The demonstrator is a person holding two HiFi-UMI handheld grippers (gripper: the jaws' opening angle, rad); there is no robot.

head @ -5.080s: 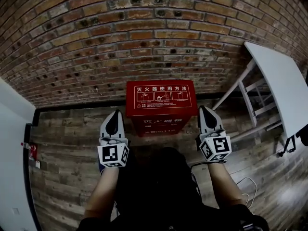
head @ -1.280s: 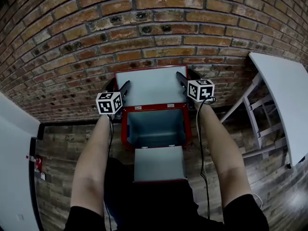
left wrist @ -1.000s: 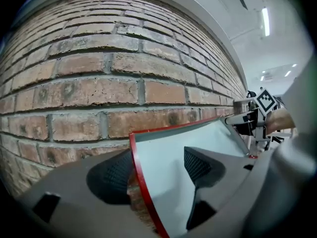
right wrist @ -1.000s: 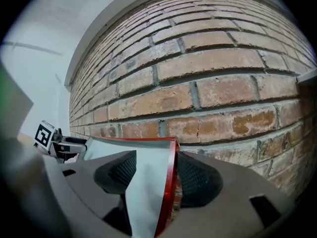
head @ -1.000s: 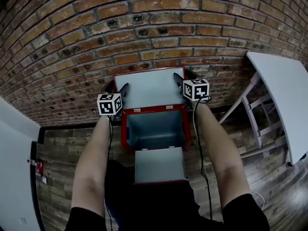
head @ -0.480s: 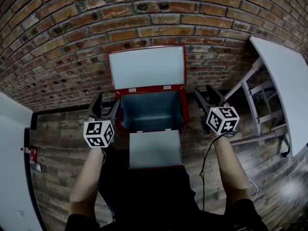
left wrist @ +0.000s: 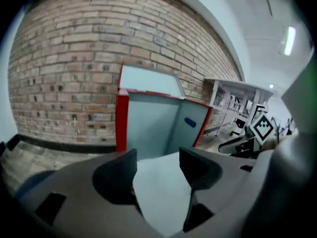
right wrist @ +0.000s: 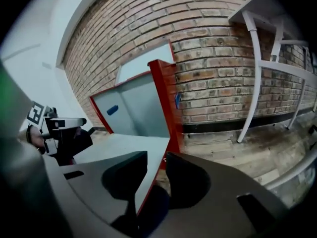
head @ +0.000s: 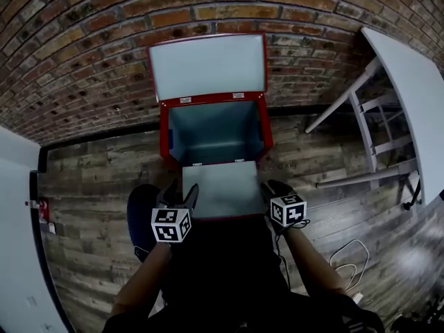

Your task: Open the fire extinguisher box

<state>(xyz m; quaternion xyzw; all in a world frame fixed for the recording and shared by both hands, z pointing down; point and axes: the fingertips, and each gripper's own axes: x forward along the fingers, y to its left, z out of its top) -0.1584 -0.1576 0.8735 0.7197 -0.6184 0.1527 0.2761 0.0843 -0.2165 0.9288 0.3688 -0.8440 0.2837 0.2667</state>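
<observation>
the red metal fire extinguisher box (head: 165, 137) is seen standing on the wooden plank floor (head: 97, 179) against the brick wall (head: 83, 40), straight ahead of both grippers and a little beyond them. its grey-lined top lid (head: 208, 66) is raised and leant back on the bricks, which is judged to be why it is held up with nothing gripping it. its grey-lined front flap (head: 222, 189) is folded down toward the person and the inside is shown empty, so the opening is judged all but done.

the left gripper (head: 182, 193) is placed at the flap's near left corner and the right gripper (head: 272, 188) at its near right corner, presumably so that the panel can be guided evenly from both sides. the left gripper's jaws have just been closing a little and are found wide apart, with the flap's corner lying between them and nothing clamped. the right gripper's jaws have just been closing further and are found about half apart, with the flap's red edge running between them. a gap is seen beside that edge, so no firm hold is made out.
</observation>
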